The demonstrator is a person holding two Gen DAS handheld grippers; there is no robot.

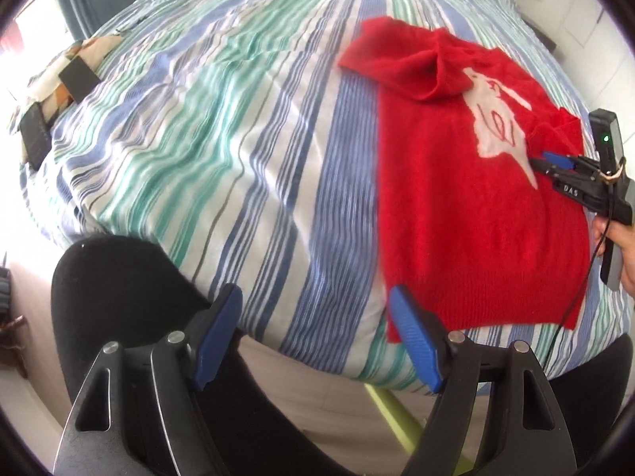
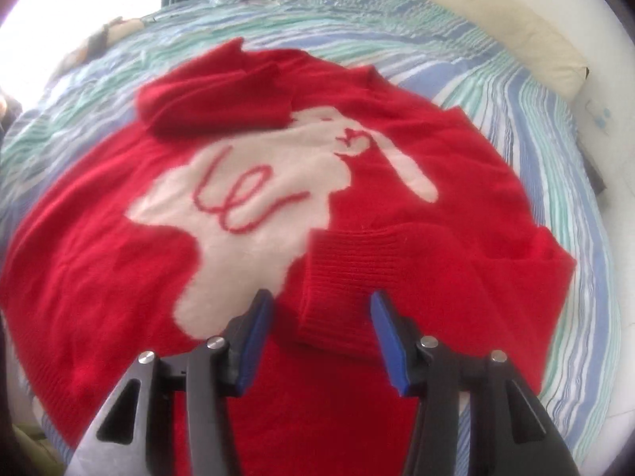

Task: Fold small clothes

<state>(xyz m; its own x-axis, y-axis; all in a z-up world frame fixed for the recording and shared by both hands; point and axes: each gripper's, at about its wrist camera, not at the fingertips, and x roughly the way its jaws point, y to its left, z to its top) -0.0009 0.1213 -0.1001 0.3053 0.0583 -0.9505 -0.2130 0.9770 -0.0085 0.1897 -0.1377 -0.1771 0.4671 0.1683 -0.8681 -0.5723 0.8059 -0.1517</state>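
Note:
A small red knitted sweater [image 1: 468, 214] with a white rabbit figure [image 2: 254, 198] lies flat on the striped bed cover [image 1: 222, 150]. Both sleeves are folded in over its front: one [image 2: 222, 99] near the collar, the other, with a ribbed cuff [image 2: 341, 273], just ahead of my right gripper [image 2: 321, 309]. That gripper is open and empty, its fingers on either side of the cuff and above it. In the left wrist view it [image 1: 553, 160] hovers over the sweater's right side. My left gripper [image 1: 317, 305] is open and empty at the bed's near edge, left of the sweater's hem.
Dark patchwork cloth pieces [image 1: 55, 99] lie at the bed's left edge. A cream pillow or headboard cushion [image 2: 516, 39] lies at the far right. A black garment or chair back [image 1: 119, 277] sits below the bed edge. The right gripper's cable [image 1: 571, 305] trails over the hem.

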